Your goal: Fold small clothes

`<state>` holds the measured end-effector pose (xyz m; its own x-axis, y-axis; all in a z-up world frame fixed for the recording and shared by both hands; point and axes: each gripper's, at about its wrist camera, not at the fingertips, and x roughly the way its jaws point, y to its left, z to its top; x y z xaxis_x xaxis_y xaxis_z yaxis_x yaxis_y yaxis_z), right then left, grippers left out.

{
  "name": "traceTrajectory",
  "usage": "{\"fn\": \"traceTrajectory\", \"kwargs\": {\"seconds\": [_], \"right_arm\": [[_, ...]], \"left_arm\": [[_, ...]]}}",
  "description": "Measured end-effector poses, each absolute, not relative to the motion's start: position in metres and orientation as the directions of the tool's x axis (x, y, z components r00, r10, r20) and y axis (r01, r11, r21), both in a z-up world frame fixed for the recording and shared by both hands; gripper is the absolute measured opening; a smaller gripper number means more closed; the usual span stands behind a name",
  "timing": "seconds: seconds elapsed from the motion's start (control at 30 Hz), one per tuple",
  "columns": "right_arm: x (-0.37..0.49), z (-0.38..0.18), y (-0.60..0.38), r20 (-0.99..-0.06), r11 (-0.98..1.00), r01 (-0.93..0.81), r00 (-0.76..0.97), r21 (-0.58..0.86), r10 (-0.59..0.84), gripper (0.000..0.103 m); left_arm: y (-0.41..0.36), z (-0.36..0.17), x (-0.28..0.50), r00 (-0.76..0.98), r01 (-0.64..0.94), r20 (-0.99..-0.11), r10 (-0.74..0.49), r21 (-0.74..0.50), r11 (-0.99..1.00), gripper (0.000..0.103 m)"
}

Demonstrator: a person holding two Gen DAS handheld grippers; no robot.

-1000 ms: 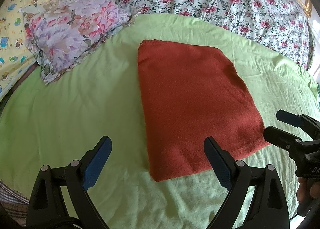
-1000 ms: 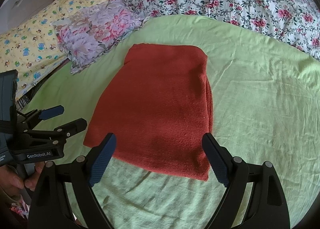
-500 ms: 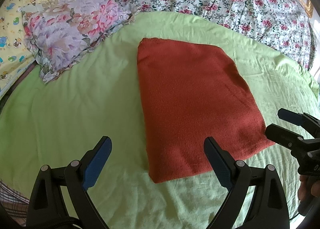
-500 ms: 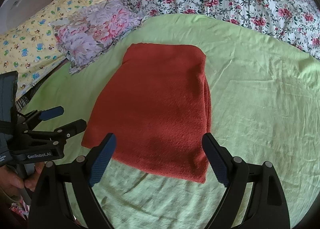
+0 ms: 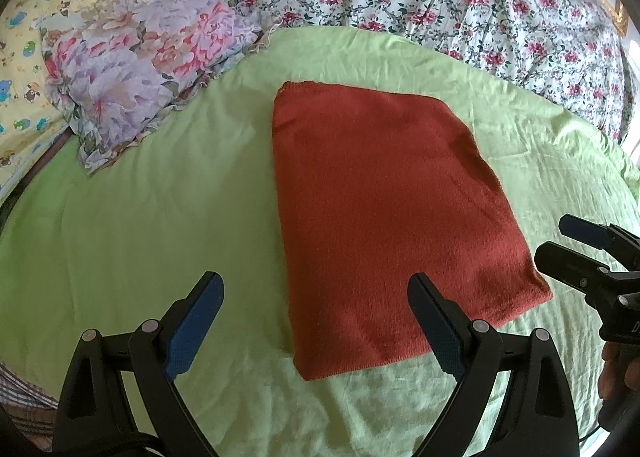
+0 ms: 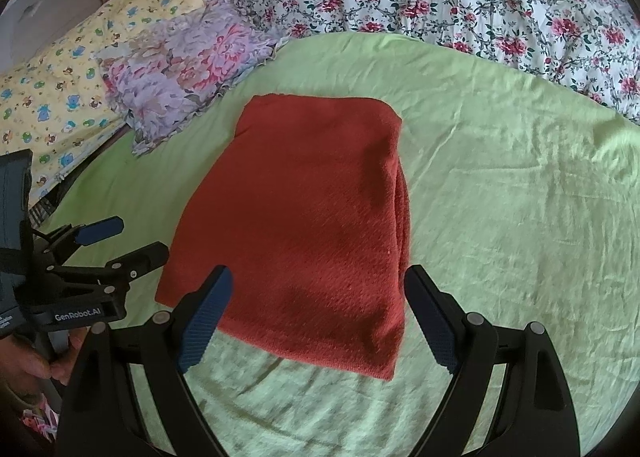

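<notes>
garment (image 5: pixel 384 217) — rust knit, already folded to a rectangle, lies flat on green bed sheet (image 5: pixel 140 209). left gripper (image 5: pixel 316 321) and right gripper (image 6: pixel 316 317) spread, empty. near corners should be pinched together — lifted evenly.

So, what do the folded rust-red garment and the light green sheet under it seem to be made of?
The folded rust-red garment looks like knitted wool or acrylic: matte, with a fine ribbed weave. The light green sheet looks like thin woven cotton, matte, with sharp creases.
</notes>
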<state>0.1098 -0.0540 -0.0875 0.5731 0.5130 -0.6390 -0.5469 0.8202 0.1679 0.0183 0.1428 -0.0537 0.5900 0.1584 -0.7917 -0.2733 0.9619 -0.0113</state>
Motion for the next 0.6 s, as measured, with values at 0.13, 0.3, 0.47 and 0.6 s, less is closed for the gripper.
{"fn": "traceTrajectory", "kwargs": {"seconds": [0.13,0.3,0.47,0.6], "right_arm": [[0.111,-0.088,-0.054,-0.639,0.820,-0.547,0.572,0.170,0.514,0.088],[0.115,-0.088,-0.055,-0.641,0.817,-0.550,0.568,0.172,0.517,0.088],[0.119,-0.091,-0.053,-0.643,0.818,-0.547,0.564,0.179,0.518,0.088],[0.122,-0.092,-0.051,-0.646,0.818,-0.546,0.561,0.181,0.518,0.088]], "left_arm": [[0.143,-0.054,0.020,0.588,-0.276,-0.794,0.157,-0.014,0.961,0.094],[0.145,-0.055,0.022,0.585,-0.274,-0.795,0.157,-0.012,0.962,0.094],[0.145,-0.056,0.025,0.583,-0.272,-0.798,0.153,-0.014,0.962,0.093],[0.143,-0.056,0.028,0.584,-0.267,-0.797,0.151,-0.013,0.964,0.093]]}}
